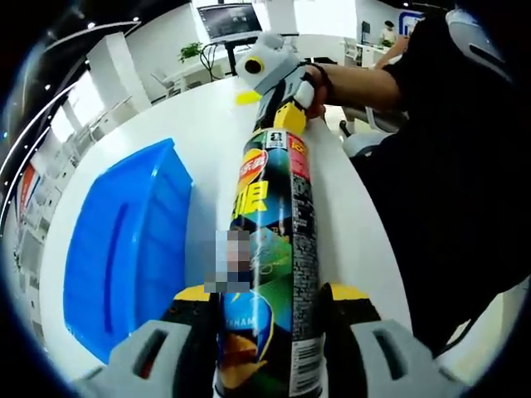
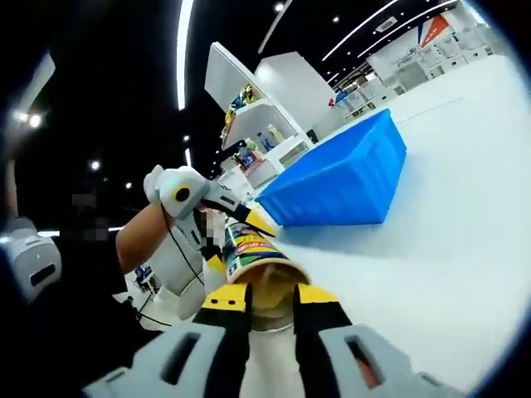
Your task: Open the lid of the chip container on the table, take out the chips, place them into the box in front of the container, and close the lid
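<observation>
Left gripper (image 1: 270,311) clamps the tall printed chip tube (image 1: 272,249); right gripper (image 2: 271,308) pinches its open rim; chips may spill beside the blue plastic box (image 1: 124,249).

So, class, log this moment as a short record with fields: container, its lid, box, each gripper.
container: chip container, held off the white table
lid: off; open mouth shows chips
box: blue box, beside the container
left gripper: shut on the container's base end
right gripper: at the container's open mouth, jaws either side of the rim
</observation>
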Available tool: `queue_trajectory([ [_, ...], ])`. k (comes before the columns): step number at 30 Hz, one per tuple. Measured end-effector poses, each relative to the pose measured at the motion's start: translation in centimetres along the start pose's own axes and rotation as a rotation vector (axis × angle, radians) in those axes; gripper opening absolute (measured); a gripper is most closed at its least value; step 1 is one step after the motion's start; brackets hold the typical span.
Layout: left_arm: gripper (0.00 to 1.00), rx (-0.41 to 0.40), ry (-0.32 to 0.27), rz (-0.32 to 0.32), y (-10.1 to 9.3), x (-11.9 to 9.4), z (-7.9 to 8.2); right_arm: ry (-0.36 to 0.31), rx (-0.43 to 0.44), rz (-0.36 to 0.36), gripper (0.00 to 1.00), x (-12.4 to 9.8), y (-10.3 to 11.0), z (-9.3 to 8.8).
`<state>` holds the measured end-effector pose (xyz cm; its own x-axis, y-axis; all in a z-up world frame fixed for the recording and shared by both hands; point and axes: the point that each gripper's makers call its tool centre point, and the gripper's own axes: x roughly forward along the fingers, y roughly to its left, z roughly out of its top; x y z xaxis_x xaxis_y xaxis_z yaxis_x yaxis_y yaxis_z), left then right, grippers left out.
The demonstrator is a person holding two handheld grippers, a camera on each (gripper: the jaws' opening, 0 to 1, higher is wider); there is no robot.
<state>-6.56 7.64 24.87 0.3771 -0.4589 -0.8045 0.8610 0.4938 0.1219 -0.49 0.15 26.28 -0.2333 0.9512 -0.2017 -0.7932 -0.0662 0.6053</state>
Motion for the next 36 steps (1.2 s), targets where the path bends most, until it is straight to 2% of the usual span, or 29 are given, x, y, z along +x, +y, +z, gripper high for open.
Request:
queue_trajectory([
  [5,0.51,0.026,0.029,-0.013,-0.1,-0.1,-0.6,0.079,0.003,0.032,0.24,0.8,0.5,-0.7],
  [8,0.52,0.048,0.035,-0.006,-0.3,0.0,-0.8,0.137,0.08,0.045,0.23,1.4,0.5,-1.7],
  [9,0.52,0.05,0.037,-0.007,-0.3,0.0,-0.9,0.133,0.029,0.094,0.23,1.4,0.9,-1.6],
  [10,0.53,0.056,0.046,-0.002,-0.2,0.4,-1.2,0.133,0.056,0.059,0.23,1.5,0.5,-1.6],
  [11,0.53,0.061,0.049,-0.001,-0.1,0.6,-1.3,0.14,0.051,0.058,0.23,1.4,0.5,-1.6],
  [13,0.53,0.054,0.063,0.003,0.2,0.7,-1.5,0.121,0.038,0.027,0.22,1.5,0.0,-1.2],
  [16,0.53,0.053,0.058,-0.001,0.3,0.6,-1.5,0.114,0.039,0.015,0.18,1.5,0.4,-1.5],
  [18,0.53,0.053,0.061,0.0,0.4,0.5,-1.6,0.104,0.008,0.014,0.06,1.5,1.3,-1.5],
  [19,0.53,0.037,0.066,0.0,0.4,0.5,-1.6,0.089,-0.055,-0.042,0.04,1.5,0.8,-1.2],
  [21,0.54,0.034,0.065,-0.005,0.2,0.4,-1.6,0.09,-0.044,-0.035,0.01,1.6,1.1,-1.2],
  [26,0.54,0.02,0.07,0.008,0.1,0.4,-1.6,0.036,0.016,-0.047,0.0,1.5,0.5,-0.9],
  [27,0.54,0.019,0.073,0.011,0.3,0.5,-1.6,0.012,0.027,-0.069,0.0,1.4,0.2,-0.7],
  [29,0.54,0.012,0.078,0.02,0.5,0.4,-1.7,-0.013,-0.016,-0.118,0.0,1.1,-0.2,-0.3],
  [34,0.54,-0.011,0.074,0.024,0.2,0.5,-1.4,-0.04,-0.057,-0.201,0.0,0.1,-0.8,-0.1],
  [36,0.54,-0.013,0.066,0.024,0.1,0.5,-1.2,-0.036,-0.057,-0.193,0.0,0.1,-0.7,-0.3],
])
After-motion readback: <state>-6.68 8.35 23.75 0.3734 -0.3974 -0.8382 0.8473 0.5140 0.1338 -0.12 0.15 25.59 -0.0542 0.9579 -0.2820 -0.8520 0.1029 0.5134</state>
